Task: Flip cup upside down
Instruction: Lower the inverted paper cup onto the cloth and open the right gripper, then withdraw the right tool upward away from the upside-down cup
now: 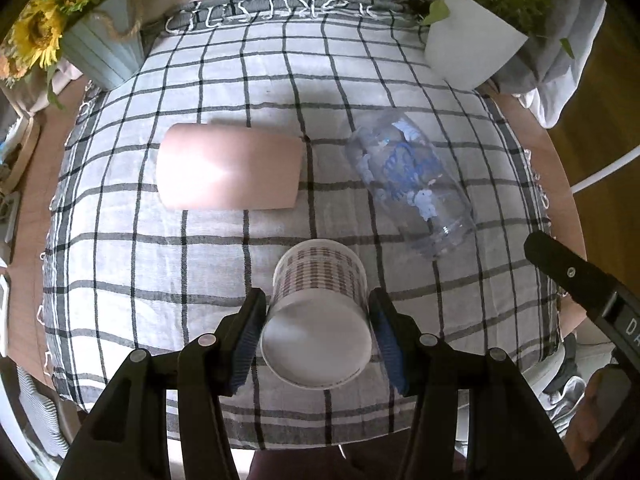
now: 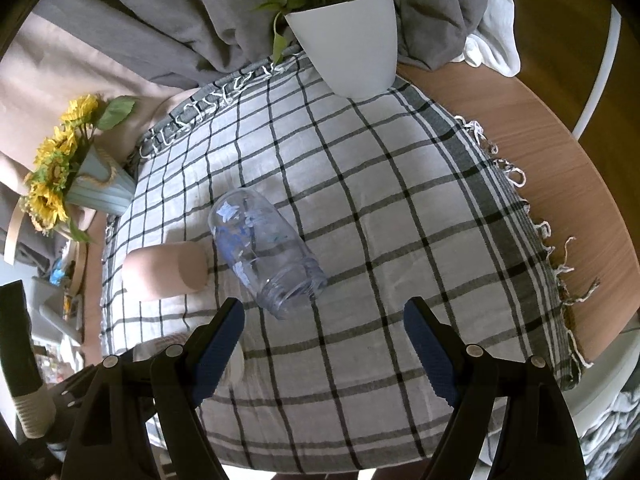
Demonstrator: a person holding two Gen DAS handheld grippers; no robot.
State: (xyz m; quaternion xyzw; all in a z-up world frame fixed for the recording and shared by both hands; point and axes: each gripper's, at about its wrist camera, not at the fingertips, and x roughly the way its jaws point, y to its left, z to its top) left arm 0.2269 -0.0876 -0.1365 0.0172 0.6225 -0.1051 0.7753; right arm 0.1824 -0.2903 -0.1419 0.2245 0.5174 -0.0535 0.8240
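The left hand-held gripper [image 1: 318,334] clamped the white patterned paper cup [image 1: 316,316], base facing the camera, seemingly inverted above the checked cloth-covered surface [image 1: 240,80]; setting down remained. The right hand-held gripper [image 2: 324,344] hung open, empty.

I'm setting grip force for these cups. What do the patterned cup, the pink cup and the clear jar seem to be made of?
Patterned cup: likely paper, matte white with a printed band and a rolled base rim.
Pink cup: glossy, with a bright glare; ceramic or plastic, unclear.
Clear jar: transparent with a threaded neck; glass or hard plastic.
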